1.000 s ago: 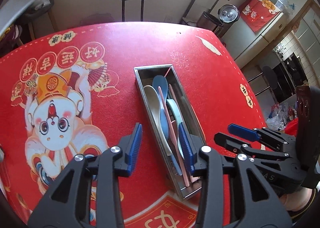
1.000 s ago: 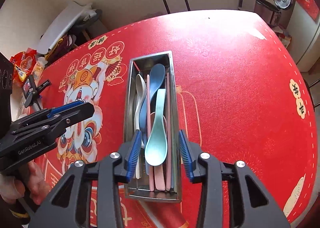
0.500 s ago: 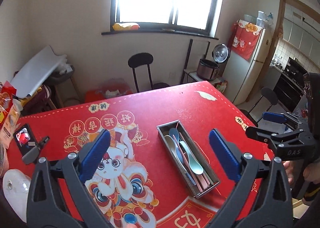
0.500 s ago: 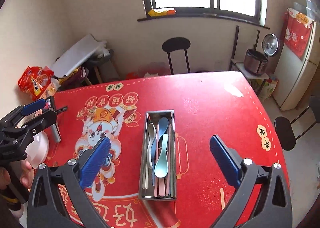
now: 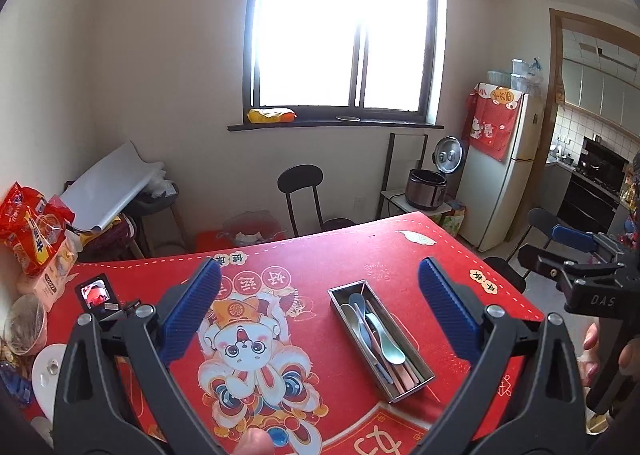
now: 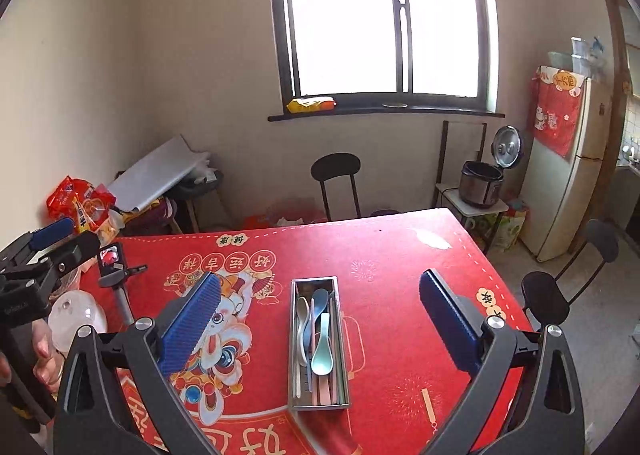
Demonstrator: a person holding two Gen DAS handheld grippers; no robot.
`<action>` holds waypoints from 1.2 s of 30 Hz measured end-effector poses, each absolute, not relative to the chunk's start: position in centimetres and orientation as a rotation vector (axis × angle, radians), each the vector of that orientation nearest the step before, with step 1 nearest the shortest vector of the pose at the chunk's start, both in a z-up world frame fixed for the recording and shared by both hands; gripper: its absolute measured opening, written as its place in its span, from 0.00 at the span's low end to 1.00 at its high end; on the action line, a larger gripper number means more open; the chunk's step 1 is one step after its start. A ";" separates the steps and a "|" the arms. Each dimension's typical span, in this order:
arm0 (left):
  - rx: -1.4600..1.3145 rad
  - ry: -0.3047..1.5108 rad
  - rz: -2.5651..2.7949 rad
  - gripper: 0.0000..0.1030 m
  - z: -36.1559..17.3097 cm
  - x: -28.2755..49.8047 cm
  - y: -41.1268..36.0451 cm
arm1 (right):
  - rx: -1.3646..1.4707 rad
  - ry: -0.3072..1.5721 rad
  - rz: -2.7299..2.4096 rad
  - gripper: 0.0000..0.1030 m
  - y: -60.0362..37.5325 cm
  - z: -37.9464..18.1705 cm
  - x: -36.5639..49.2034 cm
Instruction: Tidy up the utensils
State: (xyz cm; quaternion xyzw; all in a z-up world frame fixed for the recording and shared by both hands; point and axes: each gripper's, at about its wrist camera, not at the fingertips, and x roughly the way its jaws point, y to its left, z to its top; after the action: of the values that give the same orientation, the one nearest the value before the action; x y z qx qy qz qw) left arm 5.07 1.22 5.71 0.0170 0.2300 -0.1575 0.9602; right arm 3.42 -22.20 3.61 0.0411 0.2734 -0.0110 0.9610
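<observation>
Risk here looks small to me, and it starts with the biggest thing in the room, the red tablecloth (image 6: 400, 255): it is slick-looking and printed, and the metal tray (image 6: 295, 335) stands loose on it, at lower centre of the right wrist view and right of centre in the left wrist view. Any low sweep of a gripper across the table could shove that tray, and I would guess it slides easily. Clutter crowds the left edge of both pictures, with a small camera on a stand (image 5: 96, 291), a white lid (image 6: 76, 315) and snack bags (image 5: 30, 231); a careless swing of the left hand toward that side could topple the stand.

The utensils all lie inside the tray, lengthwise: a mint spoon (image 6: 322, 355) on top, a blue spoon (image 6: 318, 303), a pale spoon (image 6: 302, 311) and pink chopsticks (image 5: 404, 369). They overlap, so picking out one later might drag its neighbour. The sorting looks done, as I judge it.

The left gripper (image 5: 318, 319) hangs above the cloth with its blue pads spread as wide as they go, nothing between them and nothing touched. The right gripper (image 6: 320, 321) is likewise fully apart and empty, the tray visible far below through the gap.
</observation>
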 end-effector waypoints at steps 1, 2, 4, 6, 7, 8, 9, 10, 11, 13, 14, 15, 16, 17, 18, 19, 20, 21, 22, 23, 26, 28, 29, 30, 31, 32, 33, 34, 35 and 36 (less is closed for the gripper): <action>0.039 0.463 -0.315 0.94 5.6 4.9 1.2 | 0.081 0.551 -0.028 0.94 -22.2 3.7 3.3; 0.039 0.464 -0.316 0.94 5.5 4.7 1.1 | 0.079 0.549 -0.039 0.94 -22.2 3.7 3.1; 0.034 0.474 -0.315 0.94 5.4 4.6 1.0 | 0.070 0.552 -0.089 0.94 -22.2 3.7 3.0; 0.037 0.476 -0.310 0.94 5.2 4.5 0.8 | 0.065 0.551 -0.111 0.94 -22.3 3.7 2.8; 0.038 0.475 -0.310 0.94 5.1 4.4 0.8 | 0.070 0.552 -0.104 0.94 -22.3 3.6 2.8; 0.037 0.474 -0.313 0.94 5.1 4.4 0.7 | 0.076 0.556 -0.101 0.94 -22.3 3.5 2.7; 0.035 0.476 -0.315 0.94 5.1 4.3 0.7 | 0.081 0.558 -0.104 0.94 -22.3 3.4 2.7; 0.033 0.477 -0.320 0.94 5.0 4.3 0.6 | 0.079 0.559 -0.114 0.94 -22.3 3.4 2.6; 0.031 0.478 -0.325 0.94 5.0 4.3 0.6 | 0.074 0.561 -0.124 0.94 -22.4 3.4 2.6; 0.029 0.482 -0.327 0.94 4.8 4.4 0.5 | 0.074 0.563 -0.135 0.94 -22.4 3.3 2.6; 0.027 0.483 -0.324 0.94 4.8 4.4 0.5 | 0.077 0.564 -0.137 0.94 -22.5 3.3 2.6; 0.025 0.485 -0.321 0.94 4.7 4.5 0.5 | 0.077 0.563 -0.143 0.94 -22.6 3.3 2.5; 0.021 0.488 -0.320 0.94 4.6 4.5 0.5 | 0.075 0.565 -0.153 0.94 -22.7 3.3 2.5; 0.017 0.490 -0.320 0.94 4.6 4.5 0.5 | 0.072 0.567 -0.161 0.94 -22.7 3.2 2.6; 0.010 0.492 -0.323 0.94 4.6 4.6 0.6 | 0.068 0.569 -0.171 0.94 -22.8 3.2 2.7; 0.002 0.493 -0.328 0.94 4.6 4.6 0.7 | 0.067 0.570 -0.175 0.94 -22.8 3.1 2.7; -0.003 0.495 -0.332 0.94 4.6 4.8 0.7 | 0.073 0.570 -0.171 0.94 -22.9 3.1 2.7; -0.006 0.495 -0.333 0.94 4.6 4.8 0.7 | 0.077 0.572 -0.168 0.94 -22.9 3.1 2.7; -0.008 0.496 -0.332 0.94 4.5 4.8 0.8 | 0.075 0.572 -0.173 0.94 -22.9 3.1 2.7; -0.007 0.496 -0.330 0.94 4.5 4.8 0.8 | 0.069 0.571 -0.180 0.94 -22.9 3.1 2.7; -0.006 0.500 -0.327 0.94 4.5 5.0 0.8 | 0.057 0.569 -0.191 0.94 -22.8 3.1 2.6; -0.007 0.499 -0.327 0.94 4.5 5.0 0.8 | 0.058 0.571 -0.192 0.94 -22.8 3.1 2.6; -0.010 0.499 -0.329 0.94 4.5 4.9 0.7 | 0.059 0.571 -0.194 0.94 -22.8 3.1 2.7; -0.011 0.499 -0.330 0.94 4.5 4.9 0.7 | 0.058 0.570 -0.194 0.94 -22.8 3.1 2.7; -0.012 0.499 -0.329 0.94 4.5 4.9 0.8 | 0.056 0.570 -0.197 0.94 -22.8 3.2 2.7; -0.014 0.499 -0.328 0.94 4.6 4.9 0.8 | 0.054 0.568 -0.200 0.94 -22.8 3.2 2.6; -0.015 0.499 -0.328 0.94 4.5 4.9 0.8 | 0.053 0.567 -0.201 0.94 -22.8 3.2 2.7; -0.017 0.500 -0.329 0.94 4.5 5.0 0.8 | 0.052 0.566 -0.202 0.94 -22.8 3.3 2.6; -0.020 0.500 -0.329 0.94 4.6 5.0 0.8 | 0.051 0.565 -0.205 0.94 -22.8 3.3 2.6; -0.023 0.499 -0.329 0.94 4.6 5.0 0.9 | 0.049 0.564 -0.208 0.94 -22.8 3.3 2.6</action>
State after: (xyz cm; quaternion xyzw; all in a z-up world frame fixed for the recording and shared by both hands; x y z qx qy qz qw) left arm 5.00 0.86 4.58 -0.0111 0.2460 -0.1621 0.9556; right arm 2.59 -22.84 3.31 0.0240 0.2776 -0.1022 0.9549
